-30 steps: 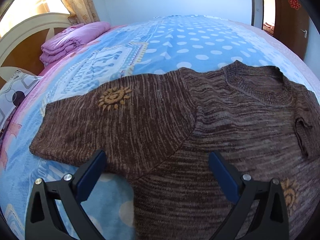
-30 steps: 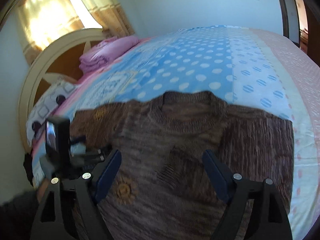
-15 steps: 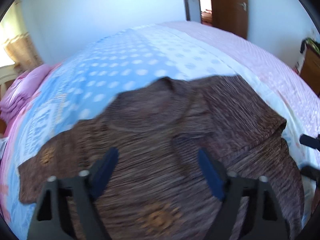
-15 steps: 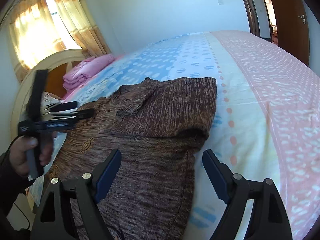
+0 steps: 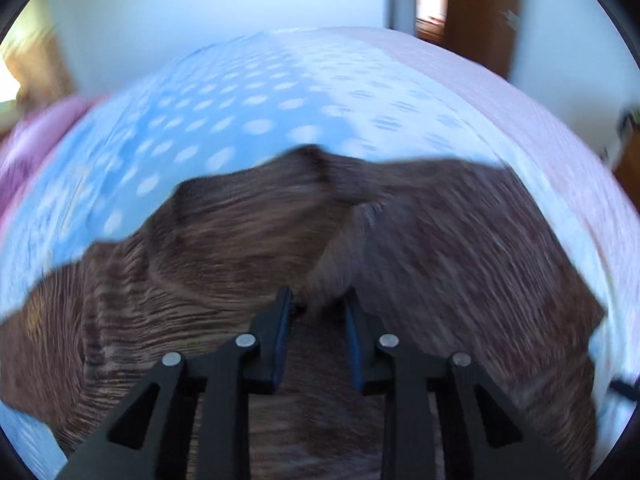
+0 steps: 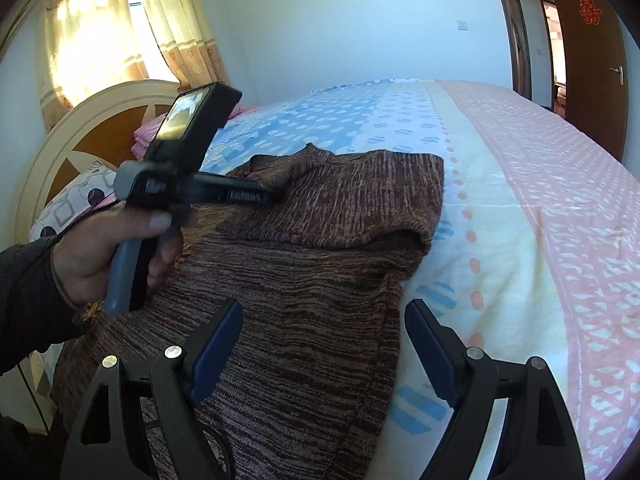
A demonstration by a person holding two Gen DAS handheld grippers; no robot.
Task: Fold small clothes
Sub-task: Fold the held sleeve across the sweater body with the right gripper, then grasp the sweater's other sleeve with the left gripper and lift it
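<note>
A brown knitted sweater [image 6: 320, 280] lies on the bed, its right sleeve folded over the chest. In the left wrist view the sweater [image 5: 440, 260] is blurred. My left gripper [image 5: 318, 300] has its jaws nearly closed on the cuff edge of the folded sleeve near the collar; it also shows in the right wrist view [image 6: 268, 194], held by a hand. My right gripper [image 6: 324, 332] is open and empty, above the sweater's lower right body near its side edge.
The bed sheet [image 6: 500, 220] is blue-dotted, cream and pink. A headboard [image 6: 80, 140] and pillow [image 6: 72, 208] lie to the left, with folded pink bedding [image 6: 144, 136]. A wooden door [image 6: 592, 60] stands at the far right.
My left gripper swung from the left sleeve to the folded right sleeve and closed on it. My right gripper drew back toward the sweater's right side, staying open.
</note>
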